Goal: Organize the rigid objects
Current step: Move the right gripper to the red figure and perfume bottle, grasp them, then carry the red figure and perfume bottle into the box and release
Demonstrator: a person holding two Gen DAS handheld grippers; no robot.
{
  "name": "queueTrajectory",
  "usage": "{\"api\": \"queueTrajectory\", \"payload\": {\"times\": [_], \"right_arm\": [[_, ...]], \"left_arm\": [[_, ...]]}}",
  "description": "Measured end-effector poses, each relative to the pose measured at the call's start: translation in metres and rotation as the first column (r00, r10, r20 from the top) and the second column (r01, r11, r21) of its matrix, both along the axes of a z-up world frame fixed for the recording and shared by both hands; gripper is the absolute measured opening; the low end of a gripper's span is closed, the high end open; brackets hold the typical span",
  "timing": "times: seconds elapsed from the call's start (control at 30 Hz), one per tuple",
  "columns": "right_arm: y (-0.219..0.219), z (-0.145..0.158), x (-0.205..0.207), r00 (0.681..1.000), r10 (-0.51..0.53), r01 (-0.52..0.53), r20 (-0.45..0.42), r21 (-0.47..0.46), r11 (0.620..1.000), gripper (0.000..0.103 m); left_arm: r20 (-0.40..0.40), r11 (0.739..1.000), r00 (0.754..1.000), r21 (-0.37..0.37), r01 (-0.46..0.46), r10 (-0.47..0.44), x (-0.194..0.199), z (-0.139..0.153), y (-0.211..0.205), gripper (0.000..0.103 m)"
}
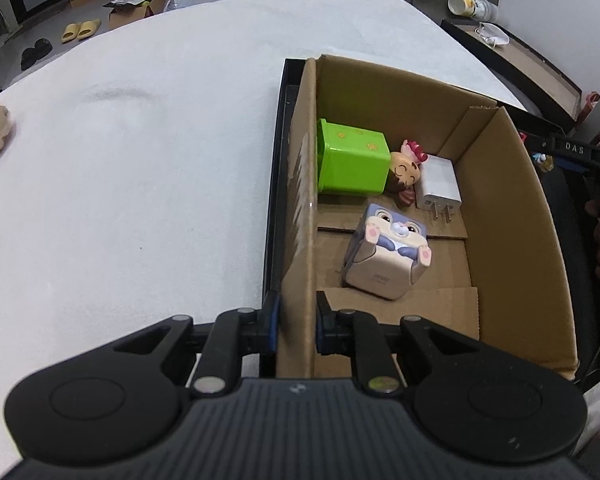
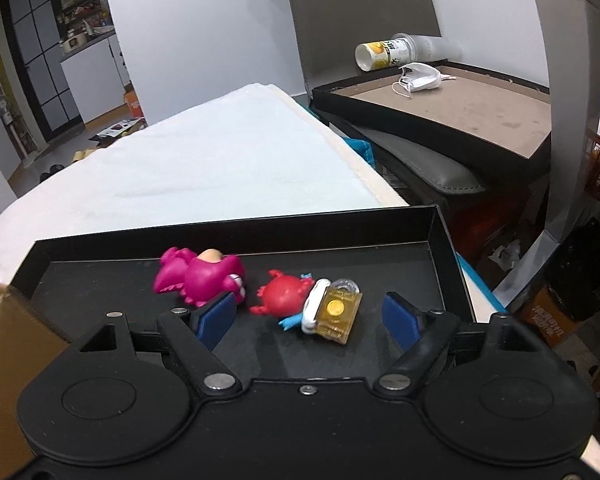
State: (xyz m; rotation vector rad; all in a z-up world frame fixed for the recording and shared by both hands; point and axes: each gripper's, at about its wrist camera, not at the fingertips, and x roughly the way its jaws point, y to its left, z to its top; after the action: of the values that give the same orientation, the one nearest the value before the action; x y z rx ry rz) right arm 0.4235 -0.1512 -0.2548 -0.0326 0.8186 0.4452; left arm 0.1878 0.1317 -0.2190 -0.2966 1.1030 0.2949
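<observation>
My left gripper (image 1: pixel 297 326) pinches the cardboard box (image 1: pixel 300 208) wall. My right gripper (image 2: pixel 311 317) is spread, the red figure (image 2: pixel 296 300) lying crosswise just ahead between its jaws.

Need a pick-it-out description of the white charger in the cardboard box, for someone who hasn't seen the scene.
Start at the open cardboard box on the white-covered table. Four things lie inside; look toward the far right corner, past the bunny-print cube. The charger lies beside the little figurine next to the green container: it is the only plain white block, with two metal prongs sticking out.
</observation>
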Motion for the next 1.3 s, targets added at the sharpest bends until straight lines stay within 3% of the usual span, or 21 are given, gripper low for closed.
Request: {"api": "queueTrajectory", "payload": {"times": [0.37, 0.47, 0.6, 0.9, 1.3], "right_arm": [[0.005, -0.005, 0.011, 1.000, -0.016, 0.016, -0.003, -0.006, 1.000, 0.079], [0.005, -0.010, 0.014, 0.999, -0.004, 0.005, -0.044, 0.018, 1.000, 0.063], [0.006, -0.008, 0.004, 0.999, 0.023, -0.024, -0.046, -0.007, 1.000, 0.062], [-0.001, 0.010, -0.027, 0.998, 0.031, -0.033, -0.046, -0.038, 0.999, 0.062], [0.001, 0.054, -0.069, 0.998, 0.058, -0.059, -0.033, -0.043, 0.997, 0.062]], "left_arm": [[-0.020, 1.000, 1.000, 0.011, 0.002, -0.001, 0.005, -0.004, -0.001, 0.016], [-0.020, 1.000, 1.000, 0.012, 0.003, -0.003, 0.006, -0.004, -0.003, 0.016], [-0.013, 1.000, 1.000, 0.008, 0.004, -0.004, 0.004, -0.003, -0.003, 0.016], [-0.024, 0.998, 0.999, 0.048, 0.033, -0.032, 0.004, -0.002, -0.011, 0.016], [0.014, 0.999, 0.999, 0.029, 0.037, -0.037, -0.006, 0.004, -0.008, 0.016]]}}
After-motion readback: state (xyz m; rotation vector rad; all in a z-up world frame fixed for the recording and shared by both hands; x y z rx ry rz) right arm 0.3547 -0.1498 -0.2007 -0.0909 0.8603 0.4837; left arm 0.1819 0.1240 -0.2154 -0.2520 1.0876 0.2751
